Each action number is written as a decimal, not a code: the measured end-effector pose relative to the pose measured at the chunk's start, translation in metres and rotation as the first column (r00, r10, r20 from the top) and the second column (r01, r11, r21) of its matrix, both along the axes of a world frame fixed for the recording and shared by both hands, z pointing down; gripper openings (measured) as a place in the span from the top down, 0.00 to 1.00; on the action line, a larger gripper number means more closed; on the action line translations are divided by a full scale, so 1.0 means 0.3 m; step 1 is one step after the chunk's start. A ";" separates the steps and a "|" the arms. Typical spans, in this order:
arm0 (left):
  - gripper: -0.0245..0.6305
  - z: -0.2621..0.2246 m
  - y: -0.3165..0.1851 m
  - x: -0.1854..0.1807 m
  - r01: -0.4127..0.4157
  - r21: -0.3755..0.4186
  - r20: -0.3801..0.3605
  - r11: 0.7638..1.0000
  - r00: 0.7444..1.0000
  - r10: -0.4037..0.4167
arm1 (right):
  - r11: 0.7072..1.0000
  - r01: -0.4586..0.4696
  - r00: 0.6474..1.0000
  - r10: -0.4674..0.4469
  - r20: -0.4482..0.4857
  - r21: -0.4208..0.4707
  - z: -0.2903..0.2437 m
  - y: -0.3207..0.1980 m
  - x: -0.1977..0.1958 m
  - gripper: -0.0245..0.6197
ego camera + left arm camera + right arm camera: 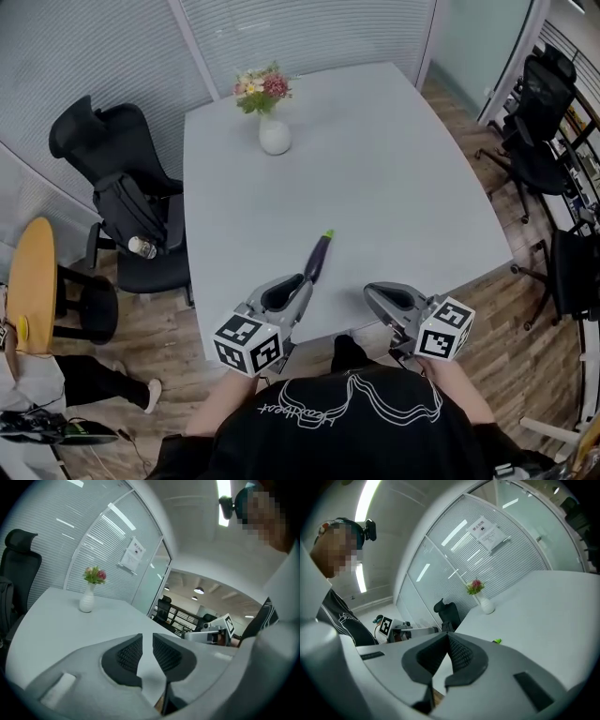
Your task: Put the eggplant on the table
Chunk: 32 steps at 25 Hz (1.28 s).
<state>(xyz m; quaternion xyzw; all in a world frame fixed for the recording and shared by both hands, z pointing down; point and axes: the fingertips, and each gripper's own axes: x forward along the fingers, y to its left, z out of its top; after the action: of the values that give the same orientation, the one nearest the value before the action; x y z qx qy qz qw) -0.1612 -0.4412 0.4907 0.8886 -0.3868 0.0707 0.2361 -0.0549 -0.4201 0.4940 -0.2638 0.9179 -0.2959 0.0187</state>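
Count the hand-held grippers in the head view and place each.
2. The left hand-held gripper is at the near edge of the table, by the eggplant; the right hand-held gripper is to its right. None hidden.

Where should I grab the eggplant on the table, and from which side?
Grip the eggplant mid-body, on the purple part, coming down from above and squeezing across its width. It lies flat, long and thin, on the table.
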 end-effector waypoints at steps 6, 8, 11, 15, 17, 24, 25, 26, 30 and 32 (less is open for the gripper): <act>0.90 -0.130 0.149 0.051 -0.074 0.032 -0.085 0.997 0.993 0.076 | 0.997 0.027 1.000 -0.028 0.008 0.068 -0.108 0.100 -0.022 0.95; 0.91 -0.152 0.184 0.061 -0.093 0.041 -0.092 0.995 0.991 0.096 | 0.996 0.032 0.999 -0.032 0.008 0.081 -0.133 0.128 -0.025 0.95; 0.93 -0.178 0.227 0.070 -0.120 0.051 -0.096 0.991 0.988 0.124 | 0.995 0.032 0.999 -0.034 0.019 0.100 -0.173 0.156 -0.029 0.95; 0.93 -0.217 0.259 0.084 -0.139 0.072 -0.104 0.988 0.984 0.146 | 0.991 0.033 0.999 -0.036 0.019 0.127 -0.218 0.180 -0.030 0.95; 0.93 -0.231 0.269 0.091 -0.144 0.079 -0.105 0.986 0.983 0.152 | 0.988 0.038 0.999 -0.038 0.000 0.148 -0.231 0.193 -0.029 0.95; 0.93 -0.245 0.269 0.095 -0.151 0.090 -0.113 0.984 0.981 0.161 | 0.986 0.040 0.999 -0.037 -0.018 0.161 -0.234 0.196 -0.031 0.95; 0.93 -0.246 0.269 0.098 -0.153 0.090 -0.112 0.984 0.980 0.162 | 0.986 0.038 0.999 -0.036 -0.018 0.161 -0.234 0.196 -0.028 0.95; 0.93 -0.246 0.270 0.102 -0.154 0.091 -0.112 0.984 0.980 0.164 | 0.987 0.036 0.999 -0.034 -0.017 0.160 -0.233 0.196 -0.026 0.95; 0.93 -0.245 0.257 0.114 -0.158 0.088 -0.111 0.984 0.980 0.167 | 0.987 0.035 0.999 -0.032 -0.020 0.158 -0.232 0.180 -0.016 0.95; 0.93 -0.244 0.247 0.117 -0.159 0.085 -0.111 0.984 0.979 0.168 | 0.987 0.036 0.999 -0.033 -0.024 0.156 -0.229 0.168 -0.013 0.95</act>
<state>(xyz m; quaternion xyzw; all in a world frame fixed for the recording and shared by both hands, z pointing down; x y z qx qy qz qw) -0.1260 -0.3671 0.4175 0.9284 -0.3001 0.0225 0.2180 -0.0589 -0.3697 0.4252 -0.2488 0.9429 -0.2203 0.0243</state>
